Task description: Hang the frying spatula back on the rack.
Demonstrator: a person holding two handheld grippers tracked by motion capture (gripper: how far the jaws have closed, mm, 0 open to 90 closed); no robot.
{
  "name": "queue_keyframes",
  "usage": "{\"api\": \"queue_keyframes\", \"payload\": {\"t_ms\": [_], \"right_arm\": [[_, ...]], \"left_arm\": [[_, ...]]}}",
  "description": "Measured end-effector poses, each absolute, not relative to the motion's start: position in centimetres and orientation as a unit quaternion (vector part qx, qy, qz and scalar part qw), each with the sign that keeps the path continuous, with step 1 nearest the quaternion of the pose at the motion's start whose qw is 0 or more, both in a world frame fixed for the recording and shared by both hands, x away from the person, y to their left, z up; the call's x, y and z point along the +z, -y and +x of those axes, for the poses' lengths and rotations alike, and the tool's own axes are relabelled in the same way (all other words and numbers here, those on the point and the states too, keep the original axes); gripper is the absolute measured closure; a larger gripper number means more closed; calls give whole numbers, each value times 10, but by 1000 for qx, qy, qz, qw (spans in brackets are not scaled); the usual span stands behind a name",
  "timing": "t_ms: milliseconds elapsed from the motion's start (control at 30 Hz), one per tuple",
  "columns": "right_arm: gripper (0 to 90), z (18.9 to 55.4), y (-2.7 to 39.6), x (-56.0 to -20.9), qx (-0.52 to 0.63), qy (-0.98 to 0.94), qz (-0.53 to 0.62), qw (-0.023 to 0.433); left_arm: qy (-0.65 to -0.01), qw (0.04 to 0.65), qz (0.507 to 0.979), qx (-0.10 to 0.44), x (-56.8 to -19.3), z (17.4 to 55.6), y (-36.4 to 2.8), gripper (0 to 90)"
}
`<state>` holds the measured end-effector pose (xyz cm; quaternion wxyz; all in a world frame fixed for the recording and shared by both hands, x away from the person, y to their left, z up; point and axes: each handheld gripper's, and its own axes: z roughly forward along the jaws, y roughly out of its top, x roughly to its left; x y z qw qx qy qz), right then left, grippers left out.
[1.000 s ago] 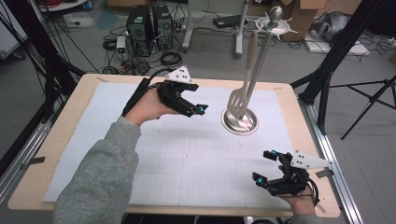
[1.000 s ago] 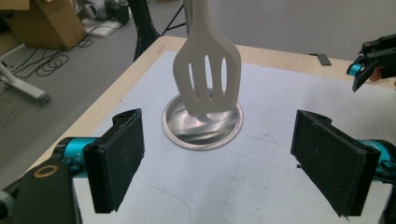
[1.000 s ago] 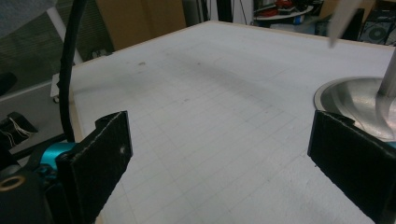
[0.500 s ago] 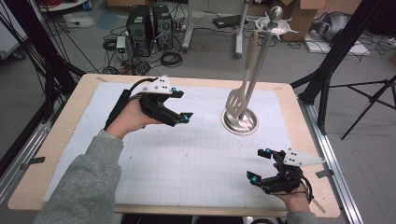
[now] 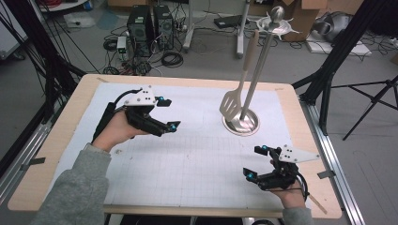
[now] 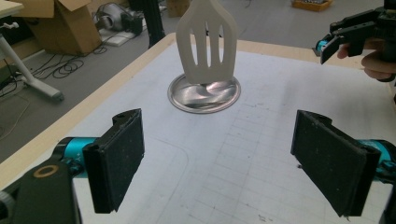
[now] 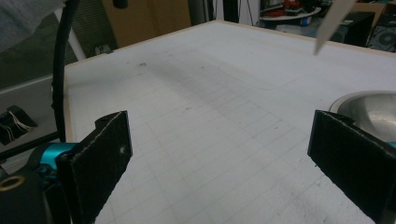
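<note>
Facing the hanging spatula (image 6: 206, 39), left gripper (image 5: 167, 114) released; right gripper (image 5: 257, 162) released too

Your left gripper (image 5: 168, 113) is black with teal tips and a pale grey plate on top; your right gripper (image 5: 257, 162) is coloured the same. The spatula (image 6: 207, 41) you face is cream, with slots. Its stand (image 5: 241, 123) is shiny silver. The desk (image 5: 56, 140) has a light wood rim, and its mat (image 5: 197, 154) is white with a fine grey grid. Your sleeve (image 5: 75, 192) is grey.
</note>
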<state>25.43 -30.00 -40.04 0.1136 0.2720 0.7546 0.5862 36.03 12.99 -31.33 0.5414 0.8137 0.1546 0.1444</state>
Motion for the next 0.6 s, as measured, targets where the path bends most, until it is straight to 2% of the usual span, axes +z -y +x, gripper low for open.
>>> {"api": "queue_keyframes", "payload": {"t_ms": [600], "right_arm": [[54, 261, 302, -402, 587, -752, 277, 114]], "left_arm": [[-202, 551, 793, 164, -342, 343, -191, 180]]}}
